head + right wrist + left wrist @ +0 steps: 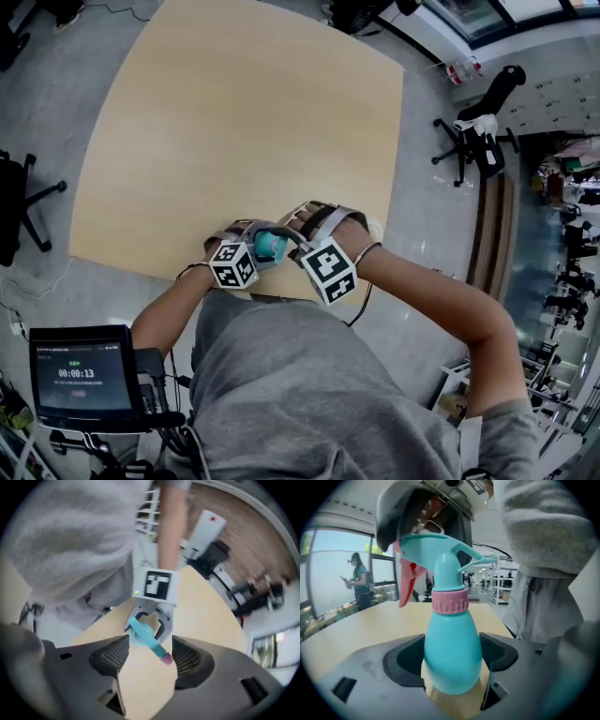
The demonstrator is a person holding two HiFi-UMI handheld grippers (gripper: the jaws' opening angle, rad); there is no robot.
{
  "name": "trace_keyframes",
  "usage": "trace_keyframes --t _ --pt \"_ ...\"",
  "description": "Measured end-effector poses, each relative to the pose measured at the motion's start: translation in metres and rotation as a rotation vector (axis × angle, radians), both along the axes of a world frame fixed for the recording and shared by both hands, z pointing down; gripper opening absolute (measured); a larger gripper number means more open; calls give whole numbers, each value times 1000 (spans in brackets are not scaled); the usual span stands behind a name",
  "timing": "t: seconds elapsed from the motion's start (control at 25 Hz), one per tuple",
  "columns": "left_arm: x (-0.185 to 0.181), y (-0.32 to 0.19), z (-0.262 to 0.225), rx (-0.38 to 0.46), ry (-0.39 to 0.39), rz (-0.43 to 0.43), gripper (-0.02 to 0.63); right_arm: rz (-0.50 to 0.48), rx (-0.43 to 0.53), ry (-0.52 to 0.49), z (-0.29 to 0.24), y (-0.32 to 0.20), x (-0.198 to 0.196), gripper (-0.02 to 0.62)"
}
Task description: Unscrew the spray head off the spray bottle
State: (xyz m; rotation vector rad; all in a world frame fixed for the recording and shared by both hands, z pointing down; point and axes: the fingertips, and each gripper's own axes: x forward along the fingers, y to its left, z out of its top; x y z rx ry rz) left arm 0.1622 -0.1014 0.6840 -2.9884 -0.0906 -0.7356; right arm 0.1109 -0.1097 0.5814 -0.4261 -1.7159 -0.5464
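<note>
One bottle (451,630), one spray head (440,555), bottom centre of the head view, at the table (234,122) edge. My left claw (453,660) clamps the bottle body. My right claw (149,656) is spread wide above the head, gripping nothing.

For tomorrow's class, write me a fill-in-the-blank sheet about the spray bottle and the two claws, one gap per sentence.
The left claw holds the spray bottle below its ___ collar.
The right claw hangs ___ over the spray head.
The spray head's trigger is ___.
Missing words: pink; open; red.
</note>
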Motion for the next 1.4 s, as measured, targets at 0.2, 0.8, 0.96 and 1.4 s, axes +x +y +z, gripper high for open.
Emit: trace_keyframes --t 0.2,0.8,0.96,1.4 --pt "2 -45 -2 -13 16 -518 360 1192 -317 -367 -38 -54 37 267" --pt "21 -3 3 -90 89 -8 360 -115 -105 11 19 19 17 95" --pt "16 1 8 -74 37 139 360 -794 75 124 19 31 31 95" --pt "18 -13 6 -121 105 -100 363 -245 99 -146 -24 7 38 95"
